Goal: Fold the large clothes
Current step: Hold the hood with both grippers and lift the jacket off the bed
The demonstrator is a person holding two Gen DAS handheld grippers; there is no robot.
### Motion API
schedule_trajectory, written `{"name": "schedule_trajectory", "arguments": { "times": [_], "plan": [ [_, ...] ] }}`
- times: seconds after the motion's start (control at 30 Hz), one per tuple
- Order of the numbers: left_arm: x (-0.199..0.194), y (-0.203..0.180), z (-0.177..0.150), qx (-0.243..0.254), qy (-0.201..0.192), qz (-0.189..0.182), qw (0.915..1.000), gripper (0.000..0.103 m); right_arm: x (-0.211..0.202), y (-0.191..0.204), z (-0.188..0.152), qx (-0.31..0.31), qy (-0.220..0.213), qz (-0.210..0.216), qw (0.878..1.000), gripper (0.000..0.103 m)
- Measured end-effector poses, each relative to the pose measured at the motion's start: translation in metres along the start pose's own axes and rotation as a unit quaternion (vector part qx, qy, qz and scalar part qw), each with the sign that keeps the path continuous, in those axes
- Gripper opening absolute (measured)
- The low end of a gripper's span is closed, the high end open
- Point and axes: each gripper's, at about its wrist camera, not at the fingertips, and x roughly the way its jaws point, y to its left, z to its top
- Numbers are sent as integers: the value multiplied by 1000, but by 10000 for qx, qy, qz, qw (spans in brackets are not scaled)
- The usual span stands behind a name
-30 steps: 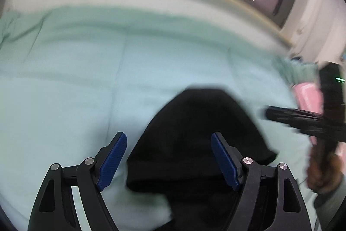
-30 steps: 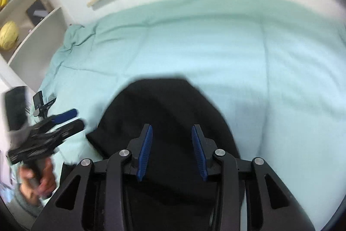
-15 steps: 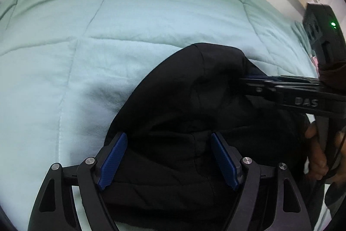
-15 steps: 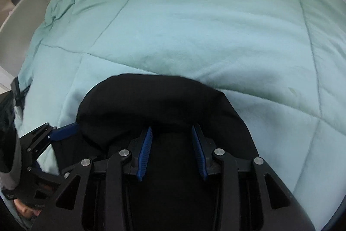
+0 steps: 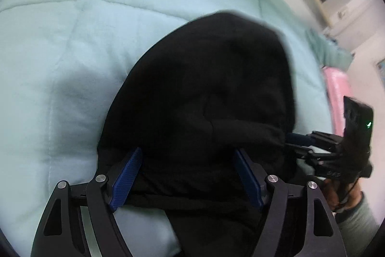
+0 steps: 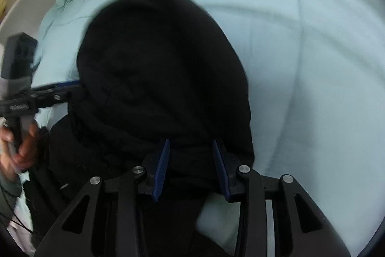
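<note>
While both claws sit wide apart, gripping nothing, the black garment (image 5: 204, 98) is stretched toward 12 o'clock from the left gripper (image 5: 187, 175) and right gripper (image 6: 191, 165).

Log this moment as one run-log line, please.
stage: folding | item: black garment on mint comforter | left claw: open over garment | right claw: open, garment between fingers

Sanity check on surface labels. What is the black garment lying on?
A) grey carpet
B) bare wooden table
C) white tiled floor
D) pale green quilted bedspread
D: the black garment lies on a pale green quilted bedspread, whose stitched seams show in both wrist views, with the left gripper and right gripper over the cloth.
</note>
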Motion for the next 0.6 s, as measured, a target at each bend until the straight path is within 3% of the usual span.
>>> {"name": "schedule_trajectory", "arguments": {
  "times": [0.1,0.23,0.3,0.4,0.47,0.6],
  "plan": [
    [-8,-17,4,501,10,330,9982,78,-13,-5,4,169,25,123,9998,46],
    [-51,-18,11,856,-207,158,9960,78,-55,0,8,-26,-318,185,9993,58],
    [-76,-17,25,921,-527,83,9943,79,-75,-4,18,-45,-596,176,9981,73],
    [-93,-15,60,915,-806,-116,9925,81,-85,-13,37,-69,-727,166,9972,78],
    [-97,0,75,876,-704,-131,9936,82,-78,-21,55,16,-636,201,9978,78],
    [-62,30,101,508,-75,-297,9982,82,-54,-40,76,236,-435,330,9982,78]
  ]
}}
